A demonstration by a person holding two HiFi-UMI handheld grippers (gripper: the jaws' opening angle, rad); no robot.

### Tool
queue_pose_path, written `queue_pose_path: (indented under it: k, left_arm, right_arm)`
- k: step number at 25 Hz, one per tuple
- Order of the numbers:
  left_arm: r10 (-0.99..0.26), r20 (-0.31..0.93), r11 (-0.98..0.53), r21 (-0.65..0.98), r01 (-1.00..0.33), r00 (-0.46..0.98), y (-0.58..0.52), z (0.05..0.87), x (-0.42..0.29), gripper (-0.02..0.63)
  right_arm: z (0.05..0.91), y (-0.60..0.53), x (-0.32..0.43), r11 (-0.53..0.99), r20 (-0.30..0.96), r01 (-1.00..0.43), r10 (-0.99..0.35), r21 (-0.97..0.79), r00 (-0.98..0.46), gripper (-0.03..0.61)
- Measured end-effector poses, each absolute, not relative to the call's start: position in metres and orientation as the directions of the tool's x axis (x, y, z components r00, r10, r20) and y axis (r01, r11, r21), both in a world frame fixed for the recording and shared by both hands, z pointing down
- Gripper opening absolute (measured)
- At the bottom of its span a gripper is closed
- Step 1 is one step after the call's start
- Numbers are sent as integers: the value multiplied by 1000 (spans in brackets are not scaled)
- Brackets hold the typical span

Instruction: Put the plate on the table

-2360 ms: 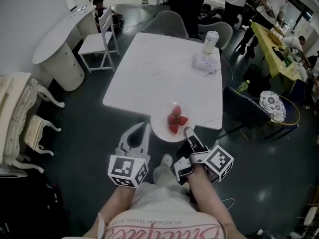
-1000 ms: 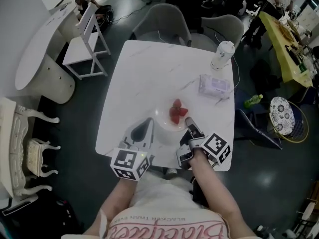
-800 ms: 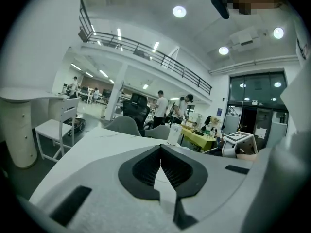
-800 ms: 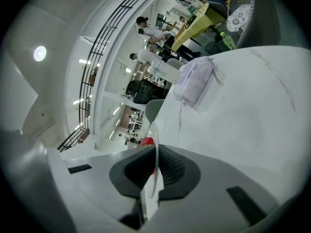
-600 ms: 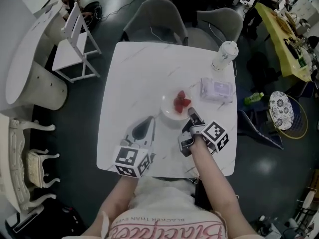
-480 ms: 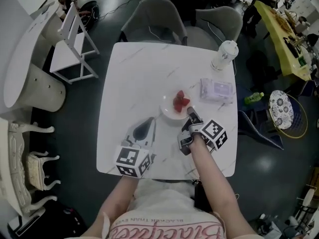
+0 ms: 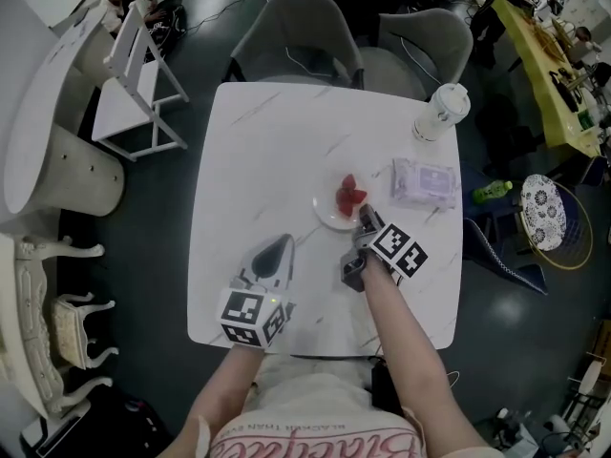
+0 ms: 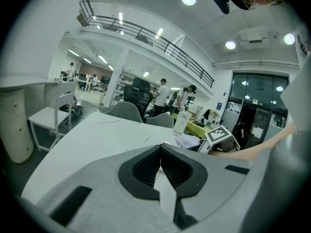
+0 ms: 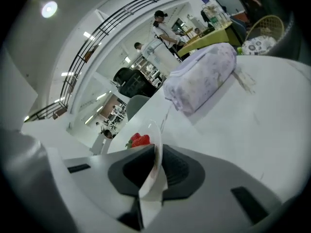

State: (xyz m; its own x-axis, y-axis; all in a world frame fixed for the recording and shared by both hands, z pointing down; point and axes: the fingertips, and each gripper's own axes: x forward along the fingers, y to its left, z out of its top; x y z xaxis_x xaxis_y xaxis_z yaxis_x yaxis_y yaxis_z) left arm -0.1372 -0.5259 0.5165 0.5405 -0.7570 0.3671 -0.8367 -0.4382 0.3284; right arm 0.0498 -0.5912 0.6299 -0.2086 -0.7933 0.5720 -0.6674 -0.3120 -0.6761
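White plate (image 7: 336,210) with a few red strawberries (image 7: 349,196) on it lay over the right half of the table (image 7: 277,141), near its middle. The right gripper (image 7: 364,220) had hold of it: in the right gripper view, its two jaws were closed on the near rim of the plate, with the thin edge pinched between the dark pads. The pictures did not show whether the plate rested fully on the tabletop or was held just above it.

The left gripper (image 7: 281,246) was over the near left part of the same table, apart from the plate. In the left gripper view, its jaws were brought together at the tips, with nothing held between them.

Beyond the plate, on the right side of the table, lay a soft pack of tissues (image 7: 426,182). A pale cup with a lid (image 7: 441,113) stood past it at the far right corner. The tabletop was white with faint grey veins.

Two grey chairs (image 7: 296,36) stood at the far side of the table on a dark floor. A white chair (image 7: 134,65) stood farther off to the left.
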Motion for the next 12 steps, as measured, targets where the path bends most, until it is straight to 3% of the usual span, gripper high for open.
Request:
queue_pose_path:
  k: [12]
  left_arm:
    - [-751,387,-440,311,-842,535,-521,522,-137,4]
  right_arm:
    - [645,-585,57,-157,717,-971,-697,-177,-18,98]
